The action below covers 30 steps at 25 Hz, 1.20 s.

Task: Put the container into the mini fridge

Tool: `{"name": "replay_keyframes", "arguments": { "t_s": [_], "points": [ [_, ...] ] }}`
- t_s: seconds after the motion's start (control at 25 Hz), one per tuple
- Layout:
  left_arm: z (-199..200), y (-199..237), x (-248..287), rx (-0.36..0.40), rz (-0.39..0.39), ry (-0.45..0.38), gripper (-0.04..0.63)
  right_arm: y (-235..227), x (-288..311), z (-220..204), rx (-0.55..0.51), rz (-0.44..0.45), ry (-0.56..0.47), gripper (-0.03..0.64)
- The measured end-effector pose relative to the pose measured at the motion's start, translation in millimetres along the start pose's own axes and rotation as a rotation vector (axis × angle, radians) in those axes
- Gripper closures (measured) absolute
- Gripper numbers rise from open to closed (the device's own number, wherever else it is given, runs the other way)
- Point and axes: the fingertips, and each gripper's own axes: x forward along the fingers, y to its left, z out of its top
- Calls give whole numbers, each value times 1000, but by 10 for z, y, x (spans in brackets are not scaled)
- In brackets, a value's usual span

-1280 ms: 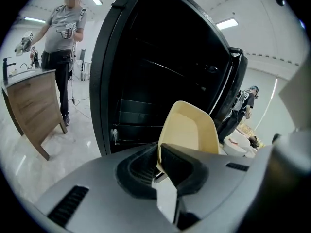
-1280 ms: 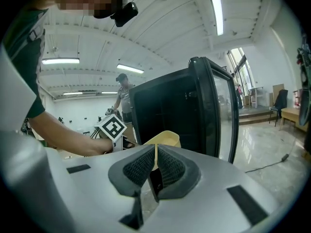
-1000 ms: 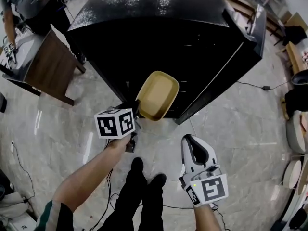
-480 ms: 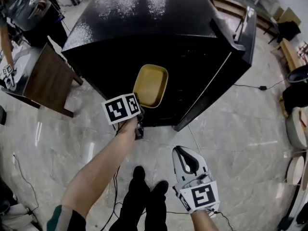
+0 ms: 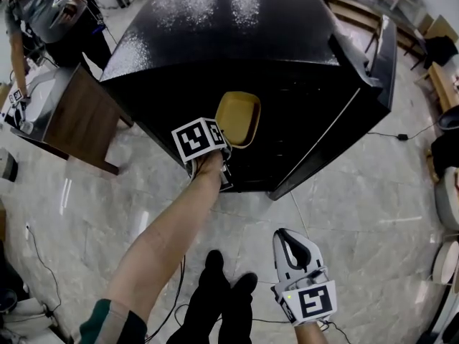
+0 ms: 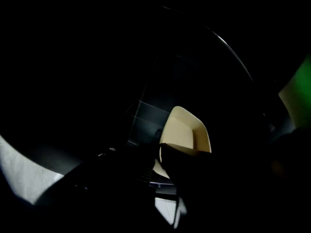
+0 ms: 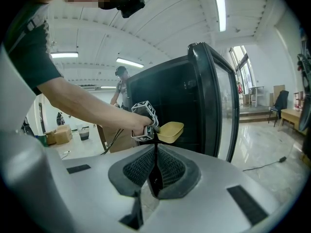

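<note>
- Head view: left hand-held gripper pinches the container by its rim, jaws beginning to open; the container hangs at its 1 o'clock, entering the mini fridge.
- Right hand-held gripper, at 5 o'clock, closed and empty.
- Next, probably: settle it on a shelf before letting go.

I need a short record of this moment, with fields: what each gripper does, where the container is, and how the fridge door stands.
left gripper: holds the container by its near rim; jaws opening, with the rim between them
container: yellow, empty, about level, in the air at the mouth of the mini fridge
mini fridge: black, on the floor
door: swung open, on the person's right
right gripper: jaws together, nothing between them, held low and away from the fridge
task state: container not yet set down inside
</note>
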Motion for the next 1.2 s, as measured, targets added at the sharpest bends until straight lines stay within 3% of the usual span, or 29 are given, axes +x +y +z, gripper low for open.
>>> {"name": "replay_keyframes", "arguments": {
  "t_s": [1.2],
  "points": [
    [107, 51, 298, -124, 15, 6, 561, -170, 112, -43, 14, -2, 19, 580]
  ]
}}
